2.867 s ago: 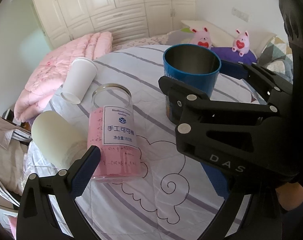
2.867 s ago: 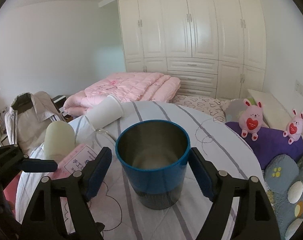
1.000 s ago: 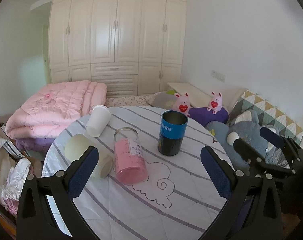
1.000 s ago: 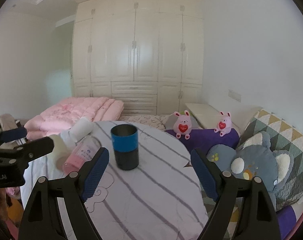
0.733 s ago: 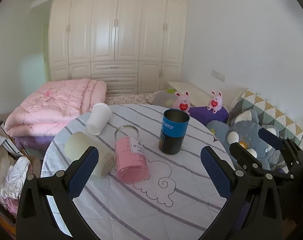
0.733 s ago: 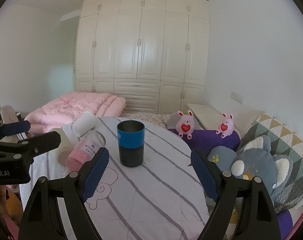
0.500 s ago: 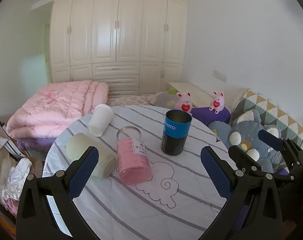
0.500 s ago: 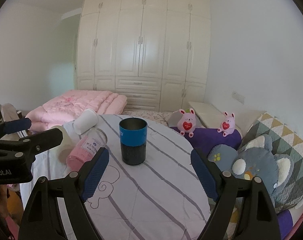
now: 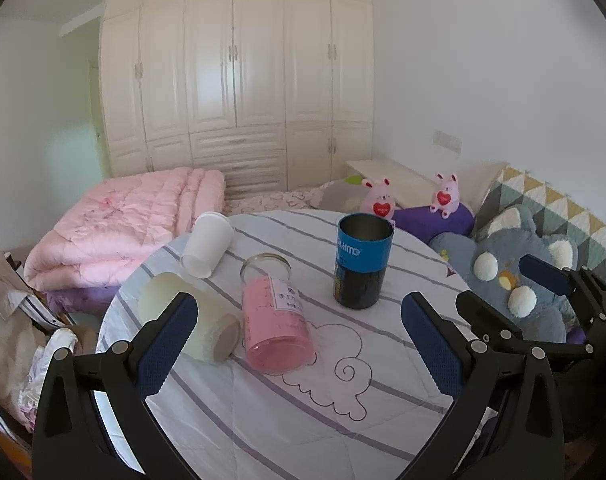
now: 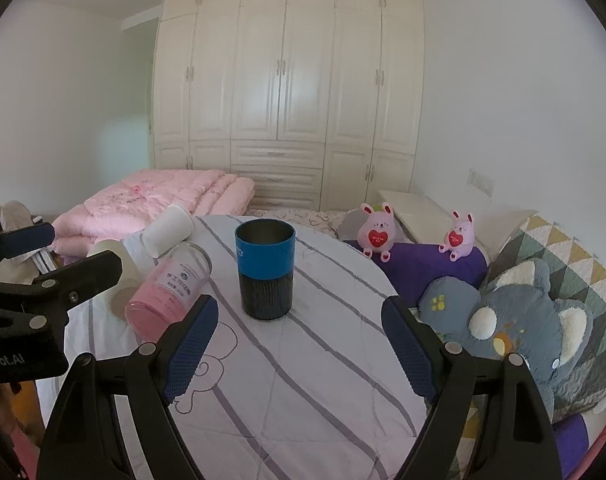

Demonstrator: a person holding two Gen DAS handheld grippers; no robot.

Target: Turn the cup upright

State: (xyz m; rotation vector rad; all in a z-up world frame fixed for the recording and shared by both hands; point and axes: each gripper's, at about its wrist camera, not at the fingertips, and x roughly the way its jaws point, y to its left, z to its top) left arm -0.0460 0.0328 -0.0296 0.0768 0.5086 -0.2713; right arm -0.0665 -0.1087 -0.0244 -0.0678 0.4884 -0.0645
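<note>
A blue and black metal cup (image 9: 362,265) stands upright, mouth up, on the round table (image 9: 263,412); it also shows in the right wrist view (image 10: 265,268). A pink-filled clear jar (image 9: 274,314) lies on its side left of it. A white paper cup (image 9: 207,249) and a cream cup (image 9: 183,320) also lie on their sides. My left gripper (image 9: 299,340) is open and empty, back from the table's near edge. My right gripper (image 10: 301,350) is open and empty, well short of the blue cup.
The table has a white cloth with grey stripes. A pink quilt (image 9: 119,224) lies on a bed behind. Plush toys (image 10: 377,232) and a grey cushion (image 10: 535,320) sit to the right. A white wardrobe (image 10: 287,92) fills the back wall.
Both grippers have pulled back from the table since the earliest frames, leaving the blue cup standing alone. In the last second the views shift only slightly.
</note>
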